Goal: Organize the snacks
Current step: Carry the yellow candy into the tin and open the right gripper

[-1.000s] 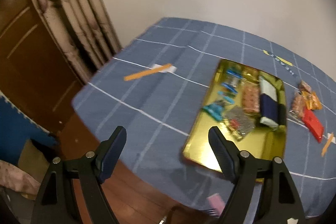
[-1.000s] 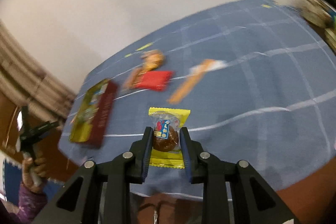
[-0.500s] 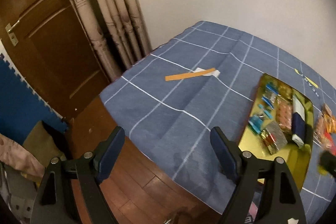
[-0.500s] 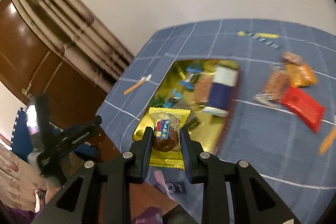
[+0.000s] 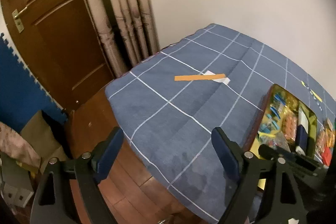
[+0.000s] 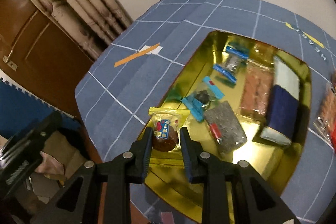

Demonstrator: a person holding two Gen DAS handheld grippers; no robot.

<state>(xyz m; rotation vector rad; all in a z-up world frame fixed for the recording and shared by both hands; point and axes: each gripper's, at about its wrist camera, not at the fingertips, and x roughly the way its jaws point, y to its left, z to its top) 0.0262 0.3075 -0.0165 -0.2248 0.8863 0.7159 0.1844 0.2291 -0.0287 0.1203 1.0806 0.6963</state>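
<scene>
My right gripper (image 6: pixel 164 138) is clenched on a yellow-wrapped snack (image 6: pixel 166 129): both pads press the sides of the round brown cake inside its clear-and-yellow packet. I hold the packet over the near-left corner of the gold tray (image 6: pixel 201 58), above the tray floor; whether it touches the floor I cannot tell.

The tray sits on a table covered by a blue checked cloth (image 6: pixel 130 89). From the held packet, the tray contents lie as follows:
- At 1 o'clock: blue-ended clear candy wrappers (image 6: pixel 201 98), several scattered toward the far tray wall.
- At 3 o'clock: a grey packet (image 6: pixel 225 129) with a red mark, lying flat.
- At 2 o'clock: a pinkish clear pack (image 6: pixel 256 89), and beside it a navy-and-white pack (image 6: pixel 282 104) along the right tray wall.

An orange strip (image 6: pixel 136 55) lies on the cloth at 11 o'clock, well apart from the tray, one end over a white label.

My left gripper (image 5: pixel 166 152) is released. Its jaws have just been opening, and nothing is between them. It hangs over the table's near edge, with the cloth (image 5: pixel 178 119) and the wooden floor (image 5: pixel 130 188) beneath. The tray (image 5: pixel 262 119) lies at its 3 o'clock.
</scene>
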